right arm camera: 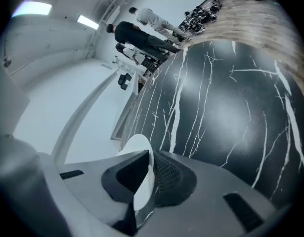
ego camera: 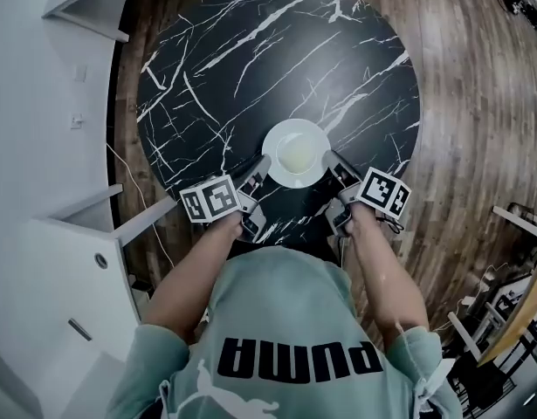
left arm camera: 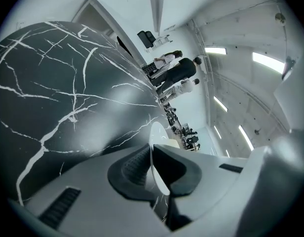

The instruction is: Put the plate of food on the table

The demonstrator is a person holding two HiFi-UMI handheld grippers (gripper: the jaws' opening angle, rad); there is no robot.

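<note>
**Q:** Nearest first: what state are the tools in?

**A:** The left tool (ego camera: 261, 168) and the right tool (ego camera: 332, 161) each pinch a thin edge of the white plate (ego camera: 277, 140). The plate spans the gap between them, one rim held edge-on in each tool's ribbed pads.

**Q:** How should the plate handle?

**A:** It is probably stiff glazed ceramic, so slick under the pads, liable to chip, and moderately heavy. The rim offers the only purchase. Opposed grips such as these should resist tipping. The pale food (ego camera: 297, 155) sits midway between the tools and looks soft enough to shift if the plate tilts.

**Q:** Which way does it point, and what is its long axis?

**A:** It is round, so it has no long axis. It faces upward and appears level, and the held diameter runs from tool to tool.

**Q:** What lies beyond the tips?

**A:** A black, white-veined tabletop (ego camera: 251, 51) lies beneath and ahead of both tools. Whether the plate's base touches it cannot be told. A wooden floor (ego camera: 478, 77) lies farther out.
</note>
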